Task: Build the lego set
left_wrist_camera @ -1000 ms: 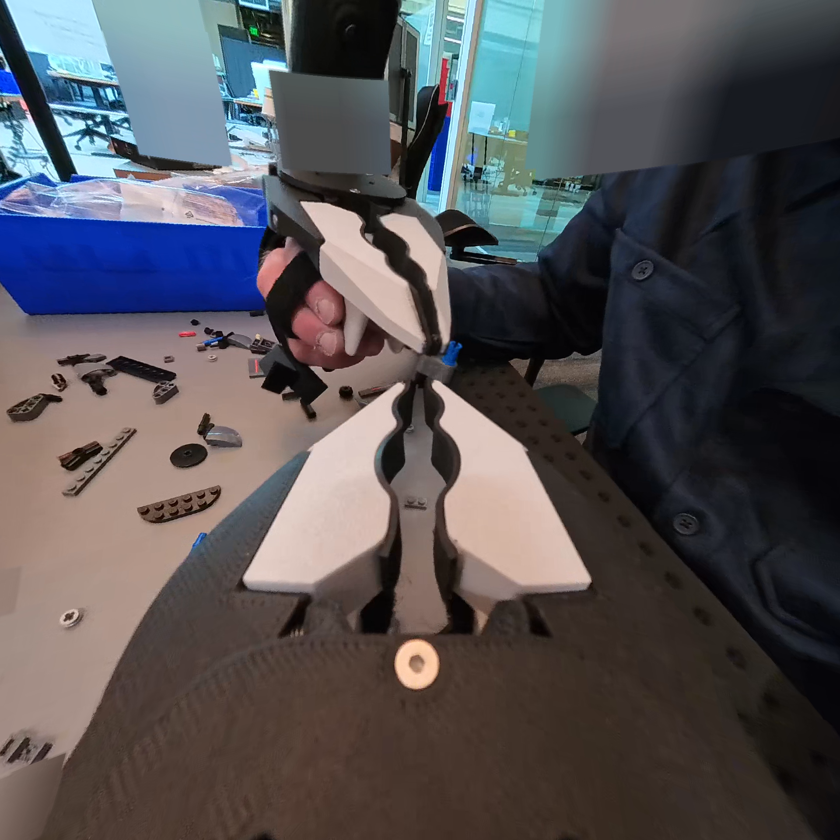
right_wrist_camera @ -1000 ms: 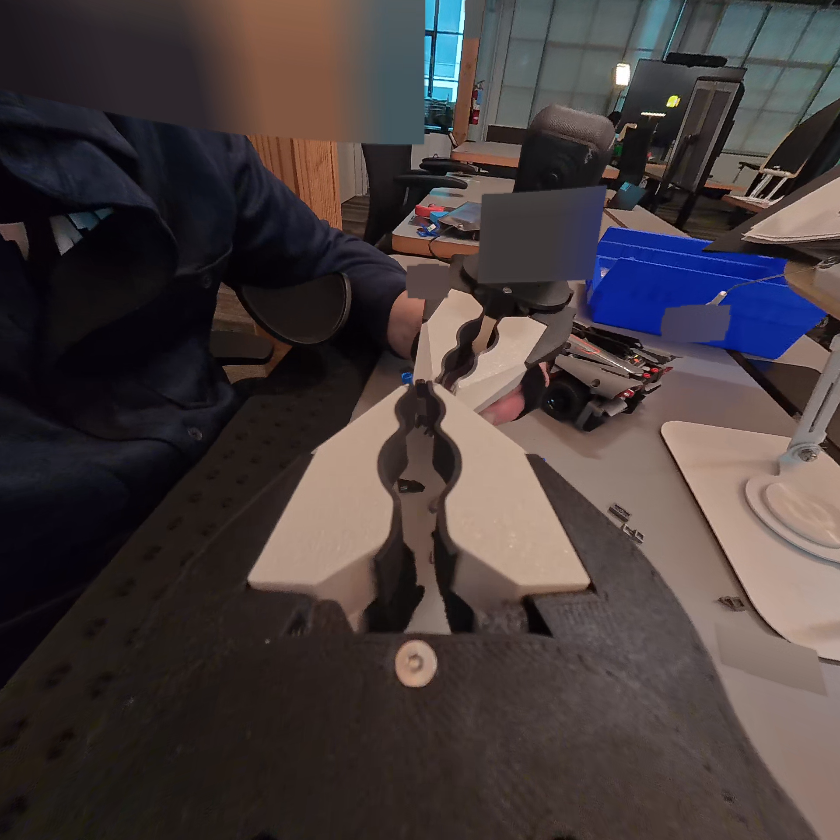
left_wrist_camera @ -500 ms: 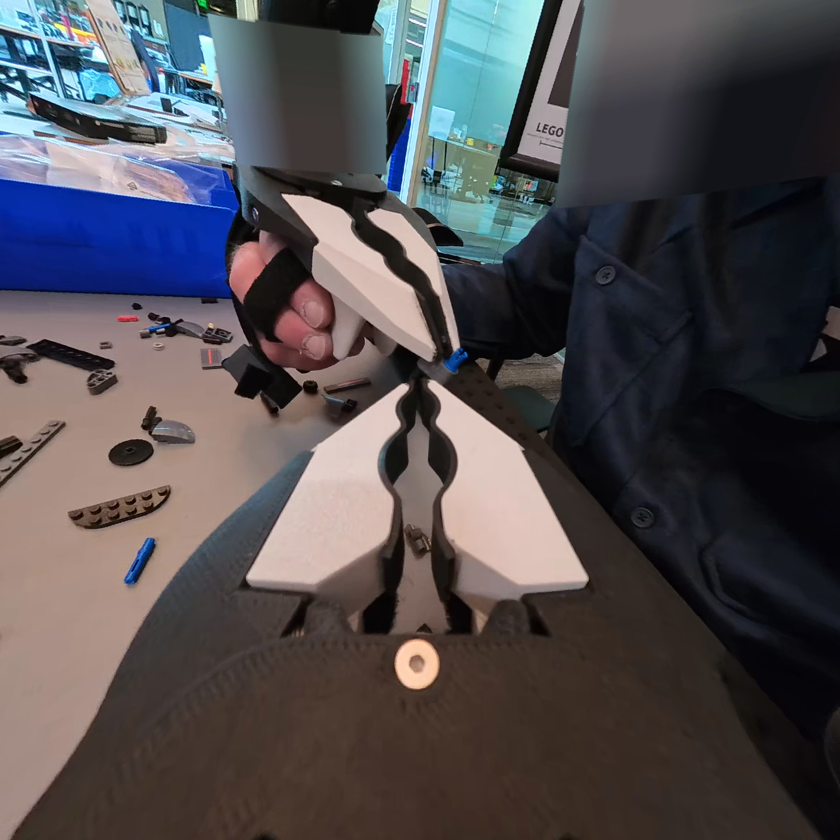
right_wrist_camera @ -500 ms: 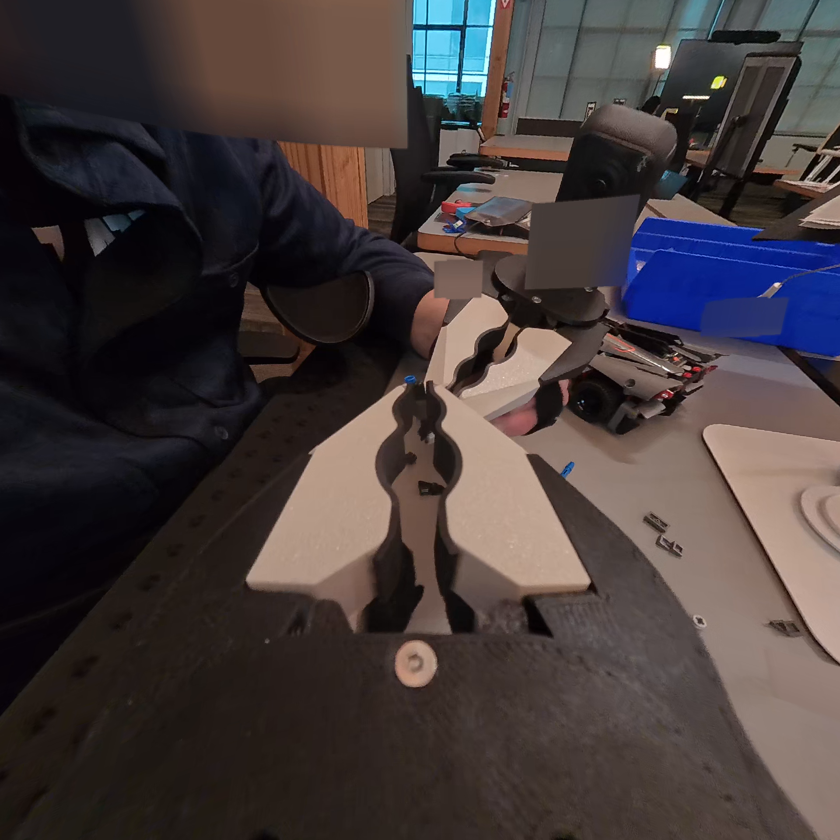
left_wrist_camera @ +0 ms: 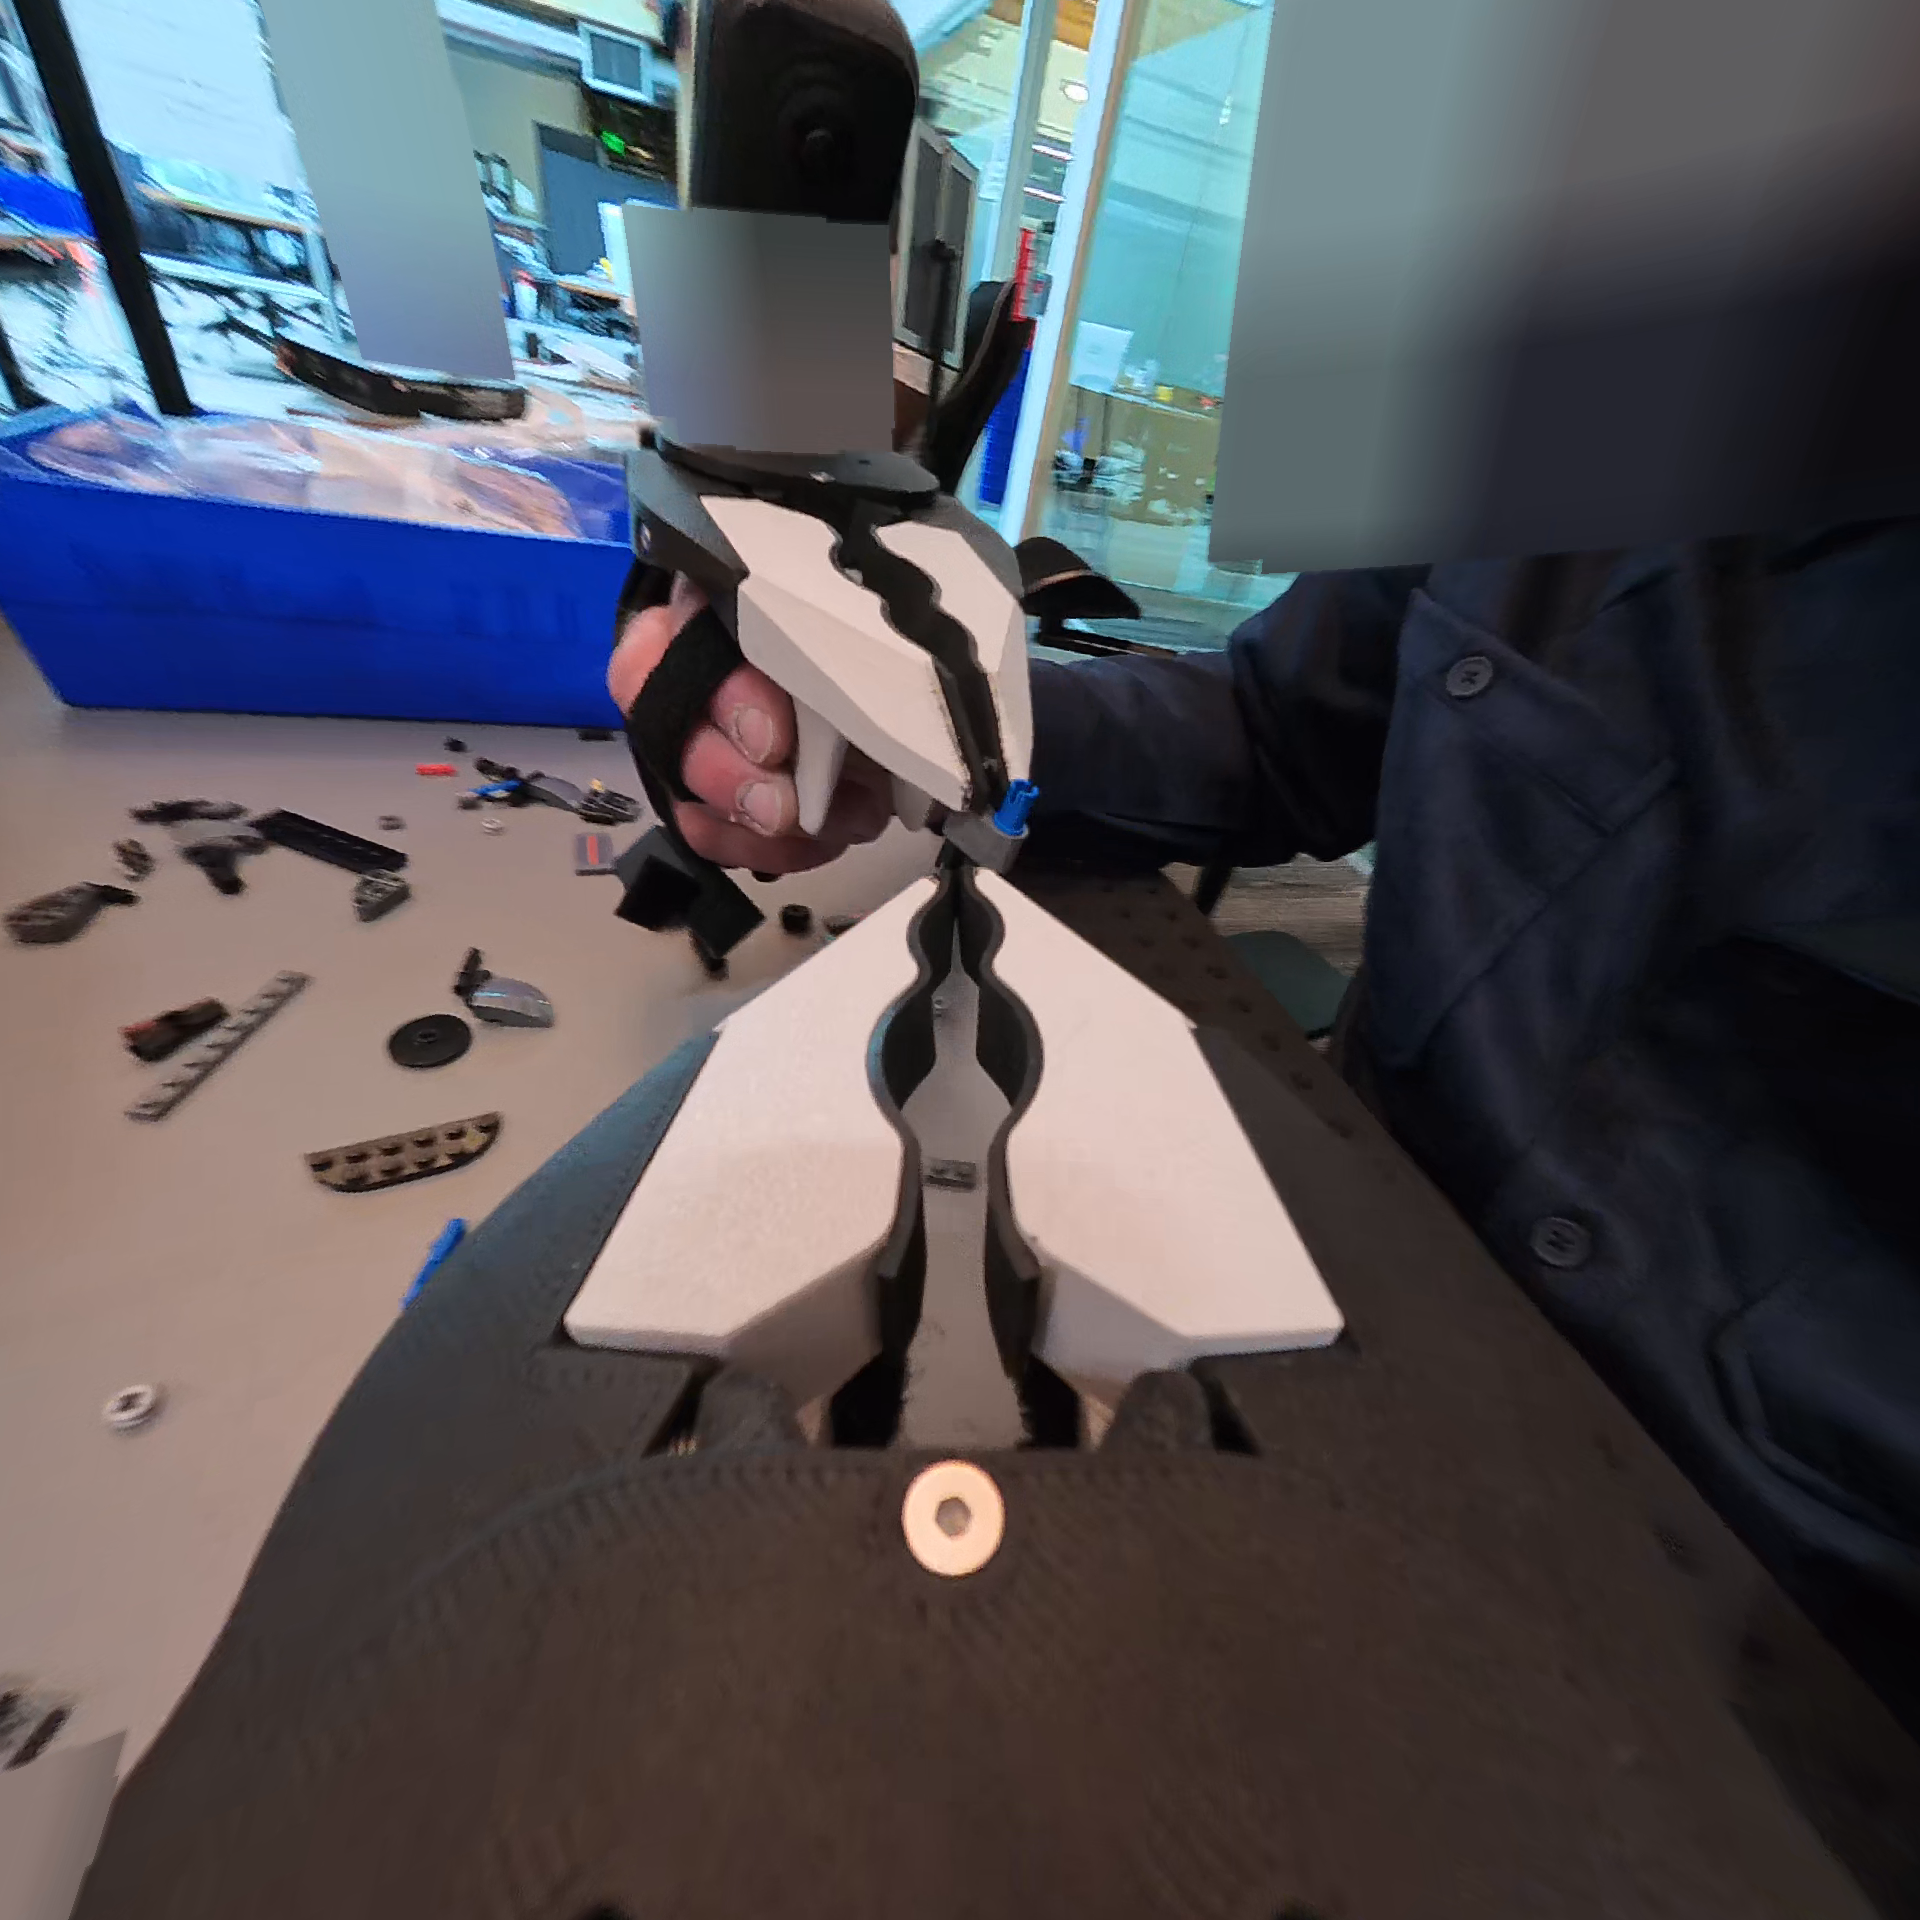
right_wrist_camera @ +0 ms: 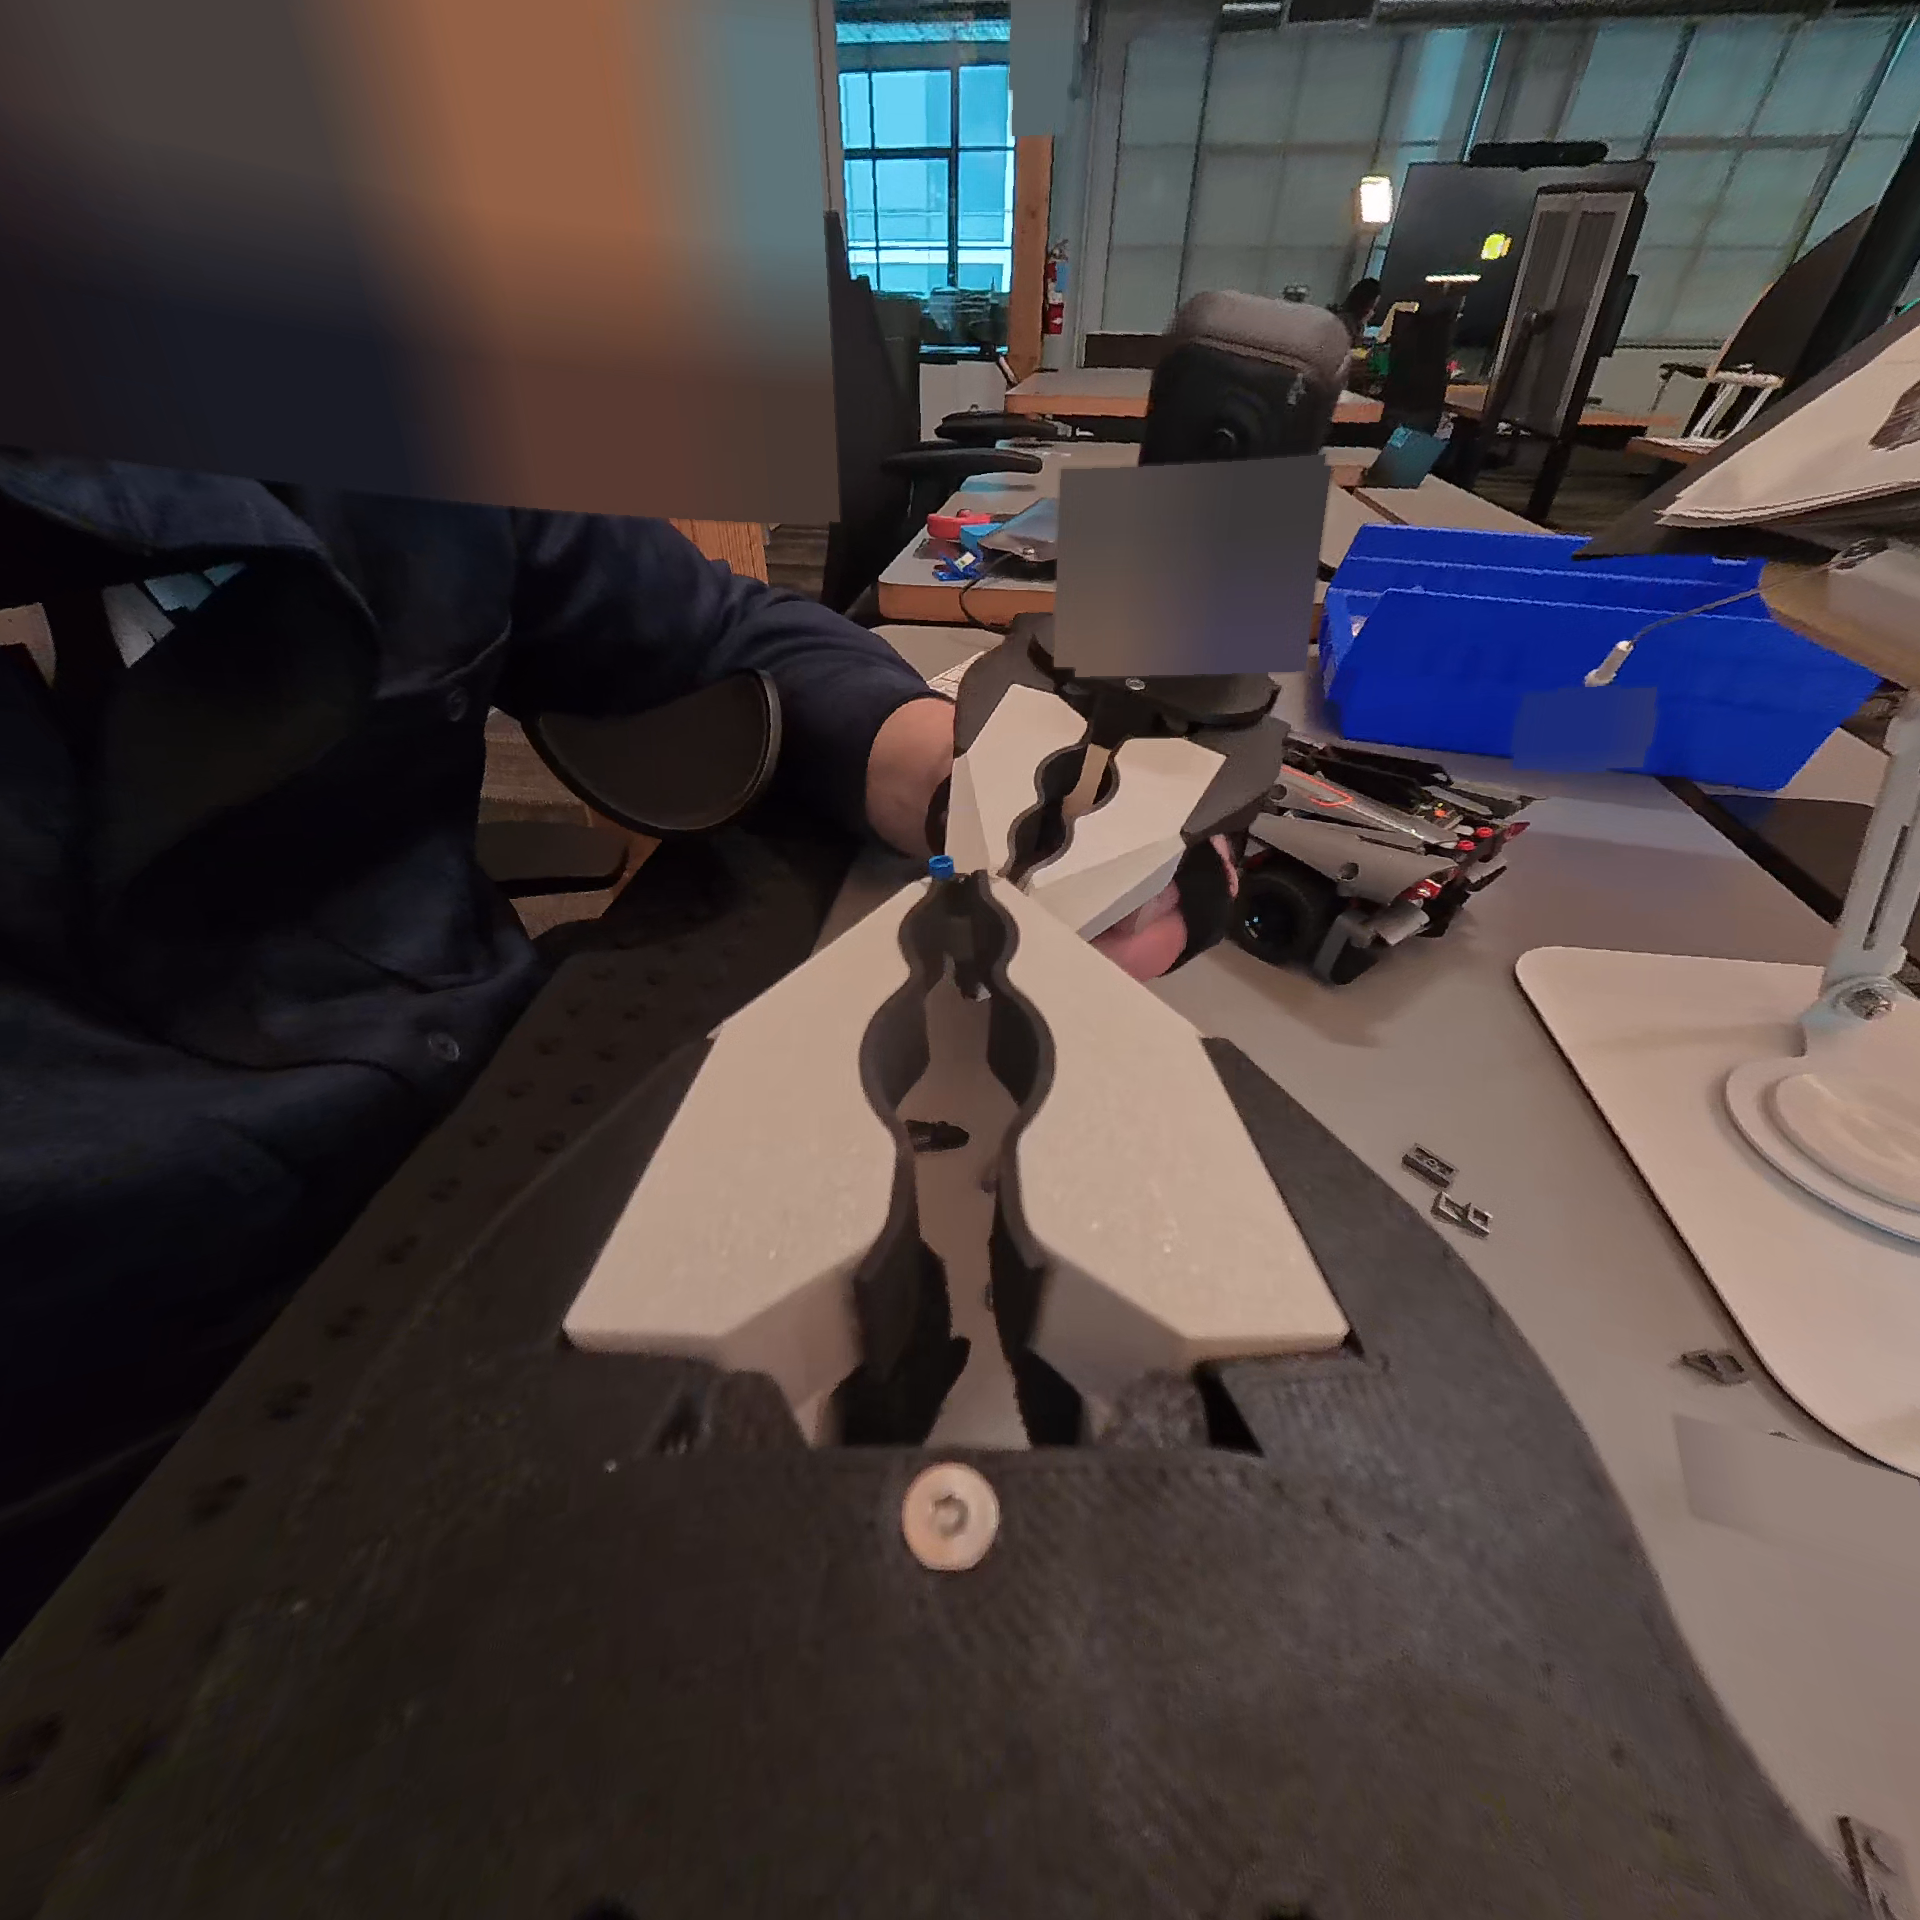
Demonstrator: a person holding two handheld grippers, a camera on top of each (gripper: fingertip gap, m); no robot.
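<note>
Nearest in the left wrist view, the left claw [left_wrist_camera: 954, 883] has its white fingers [left_wrist_camera: 790, 1143] drawn together until only a thin slit remains at the tips; whether it nips anything there I cannot tell, since the tips sit right under the small grey piece [left_wrist_camera: 977, 836]; that piece, with a blue pin [left_wrist_camera: 1013, 805] standing out of it, is pinched at the very tip of the right claw [left_wrist_camera: 982, 795], which is clenched on it and gripped by a hand [left_wrist_camera: 748, 769] just beyond; in the right wrist view the same pin shows as a blue dot at the right claw [right_wrist_camera: 961, 883] tips, with the left claw [right_wrist_camera: 1013, 868] meeting it from beyond; the two claws are mating parts in the air above the worktop [left_wrist_camera: 208, 1247] edge, so my judgement is that a push-fit is under way; the hold is tiny and at the extreme tips, so any sideways load from misaligned claws could twist the piece out and drop it toward the person's lap or the floor; too hard a squeeze could flick the pin loose; farther left lie loose dark parts, among them a curved studded plate [left_wrist_camera: 405, 1148], a round disc [left_wrist_camera: 428, 1039] and a long strip [left_wrist_camera: 218, 1044]; a part-built car [right_wrist_camera: 1371, 873] sits beyond the claws in the right wrist view; blue bins [left_wrist_camera: 312, 603] stand at the back.
</note>
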